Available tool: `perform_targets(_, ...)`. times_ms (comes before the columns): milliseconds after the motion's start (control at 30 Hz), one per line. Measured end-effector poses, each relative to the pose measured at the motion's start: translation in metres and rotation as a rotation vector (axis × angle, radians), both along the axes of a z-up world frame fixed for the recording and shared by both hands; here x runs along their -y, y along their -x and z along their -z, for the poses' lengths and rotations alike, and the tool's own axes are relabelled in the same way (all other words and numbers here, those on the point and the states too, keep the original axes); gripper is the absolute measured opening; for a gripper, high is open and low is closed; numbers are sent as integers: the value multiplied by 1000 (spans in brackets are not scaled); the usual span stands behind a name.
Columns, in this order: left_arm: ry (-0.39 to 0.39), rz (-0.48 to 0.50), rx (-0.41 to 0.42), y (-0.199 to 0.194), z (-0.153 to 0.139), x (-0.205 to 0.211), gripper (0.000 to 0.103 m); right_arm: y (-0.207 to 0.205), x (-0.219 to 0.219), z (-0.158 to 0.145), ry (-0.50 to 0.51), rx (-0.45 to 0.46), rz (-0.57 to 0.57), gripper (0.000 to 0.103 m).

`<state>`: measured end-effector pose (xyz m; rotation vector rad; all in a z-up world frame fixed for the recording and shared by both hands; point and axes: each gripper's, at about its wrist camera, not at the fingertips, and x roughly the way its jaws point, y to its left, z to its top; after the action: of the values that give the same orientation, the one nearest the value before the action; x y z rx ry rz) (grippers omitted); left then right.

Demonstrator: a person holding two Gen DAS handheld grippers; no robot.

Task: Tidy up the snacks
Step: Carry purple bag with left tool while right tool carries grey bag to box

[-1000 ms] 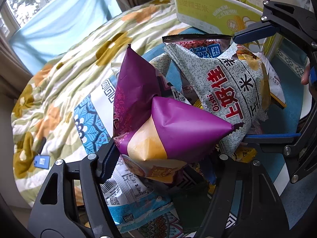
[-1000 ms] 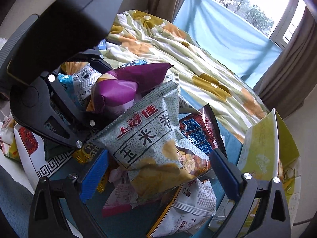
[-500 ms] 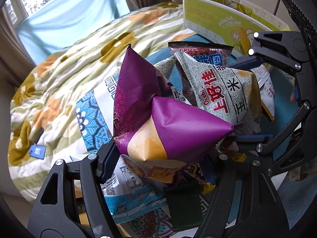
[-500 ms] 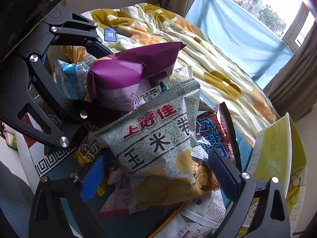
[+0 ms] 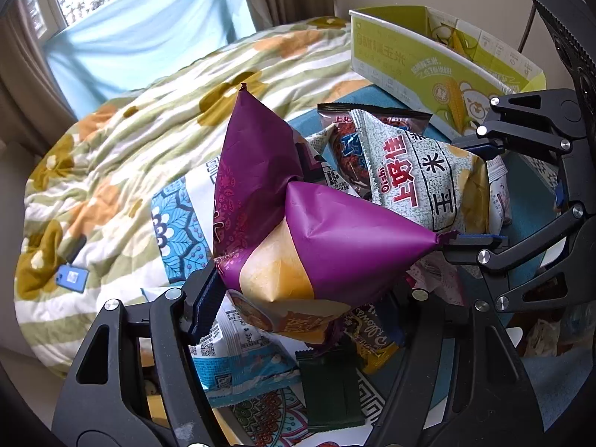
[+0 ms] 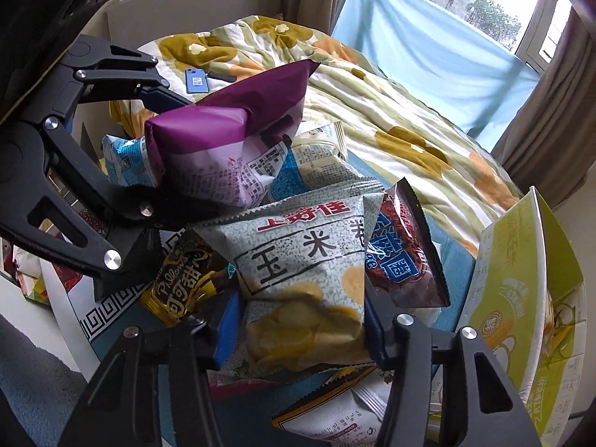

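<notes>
**Two bags gripped above the snack pile**

While the grey corn-roll bag (image 6: 301,279) is clamped across its width by the right gripper (image 6: 300,329), the purple bag (image 5: 298,223) is pinched in the left gripper (image 5: 309,298), just beside it. The green box (image 6: 521,298) stands open to the right, with loose packets (image 6: 406,253) heaped between.

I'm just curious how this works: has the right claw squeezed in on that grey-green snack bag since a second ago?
Yes. The right claw has closed inward; its blue pads now press the grey-green bag, where earlier they stood clear of its sides.
</notes>
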<state>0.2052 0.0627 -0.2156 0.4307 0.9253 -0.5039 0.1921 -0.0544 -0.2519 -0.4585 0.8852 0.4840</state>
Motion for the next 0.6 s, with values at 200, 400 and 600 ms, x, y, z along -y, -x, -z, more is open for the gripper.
perform_targets(200,15,-20,38,8,-23,4,67,11,8,-22,-28,28,35,51)
perform_targets(400,45,-7,96,13,-58,16,67,25,23,-51,-55,59,90,51)
perform_targets(600,79,-15,129,8,-94,45,67,31,54,-88,-118,103,199,51)
